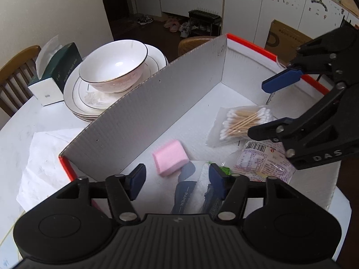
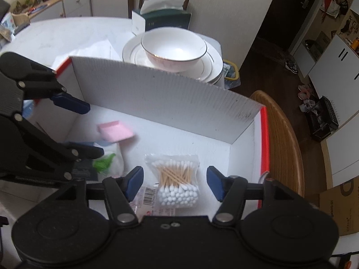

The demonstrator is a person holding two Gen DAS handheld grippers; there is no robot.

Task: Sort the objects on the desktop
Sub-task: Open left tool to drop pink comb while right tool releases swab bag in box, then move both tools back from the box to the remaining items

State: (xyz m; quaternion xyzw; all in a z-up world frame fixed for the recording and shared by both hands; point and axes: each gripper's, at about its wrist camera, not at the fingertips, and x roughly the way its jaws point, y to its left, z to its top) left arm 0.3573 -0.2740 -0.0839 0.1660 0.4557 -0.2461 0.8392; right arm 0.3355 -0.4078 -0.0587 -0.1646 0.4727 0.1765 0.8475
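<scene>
A white cardboard box (image 1: 157, 103) with a red rim stands on the table, its tall flap (image 2: 157, 94) upright at the far side. On its floor lie a pink pad (image 1: 170, 160) (image 2: 116, 131), a bag of cotton swabs (image 1: 242, 123) (image 2: 177, 177), a printed packet with a barcode (image 1: 262, 161) (image 2: 148, 196) and a blue and white tissue pack (image 1: 190, 192). My left gripper (image 1: 177, 179) (image 2: 94, 130) hangs open over the tissue pack, pads clear of it. My right gripper (image 2: 175, 179) (image 1: 258, 109) hangs open over the swab bag, which lies loose below it.
Beyond the flap a white bowl (image 1: 112, 67) (image 2: 175, 47) sits on stacked plates. A dark green tissue box (image 1: 58, 71) (image 2: 161, 18) stands behind them. A sheet of white paper (image 1: 44, 152) lies left of the box. A wooden chair (image 2: 285, 134) is close to the box's right end.
</scene>
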